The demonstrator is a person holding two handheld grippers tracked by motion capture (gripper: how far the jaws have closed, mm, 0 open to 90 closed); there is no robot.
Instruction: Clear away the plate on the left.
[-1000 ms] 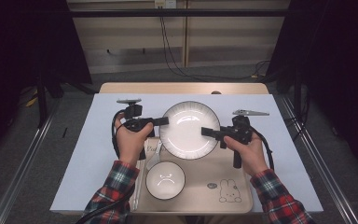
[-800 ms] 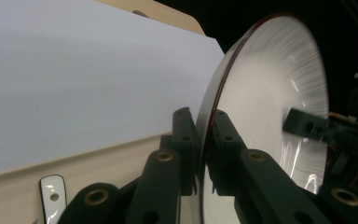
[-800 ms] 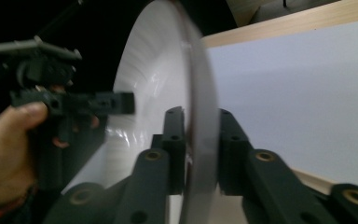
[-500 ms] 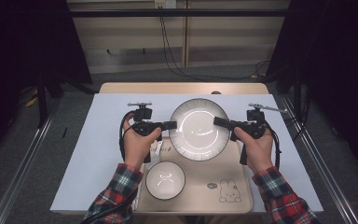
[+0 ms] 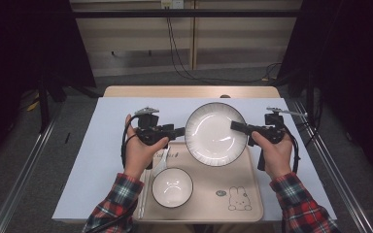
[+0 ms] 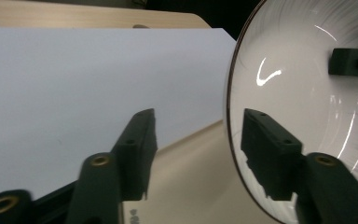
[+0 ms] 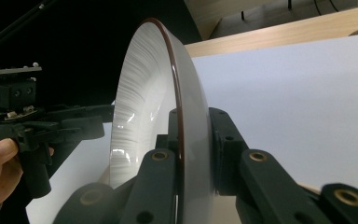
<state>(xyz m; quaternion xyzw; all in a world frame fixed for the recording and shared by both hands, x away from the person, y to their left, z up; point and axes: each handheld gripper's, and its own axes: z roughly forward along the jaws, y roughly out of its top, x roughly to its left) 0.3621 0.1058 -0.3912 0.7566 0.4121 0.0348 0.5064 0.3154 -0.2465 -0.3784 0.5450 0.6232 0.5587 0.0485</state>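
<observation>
1. Jaws of the left gripper [image 5: 177, 131] stand apart — they have just been opening, and in the left gripper view the plate's rim sits between them with the pads off it, one jaw over the white sheet, the other in front of the plate's inner face.
2. Left hand [image 5: 143, 148] holds that gripper over the upper left corner of the tray [image 5: 209, 206], jaws pointing right, toward the plate.
3. The small bowl [image 5: 172, 187] sits in the tray's lower left part, a frowning face drawn inside it, well below both grippers.
4. The plate [image 5: 216, 133] — white, with a dark rim and fine dark strokes around its border — is over the tray's far edge, overhanging onto the white sheet [image 5: 107, 145] that covers the tabletop. It is tilted, its open face turned toward the high view.
5. A rabbit drawing [image 5: 238, 198] marks the tray's lower right part.
6. The right gripper [image 5: 233, 126] is clamped narrow on the plate's right rim; the right gripper view shows the rim [image 7: 179, 116] pinched between the two jaws, the plate standing nearly on edge.
7. The right hand [image 5: 277, 150] carries that gripper just past the tray's right edge.
</observation>
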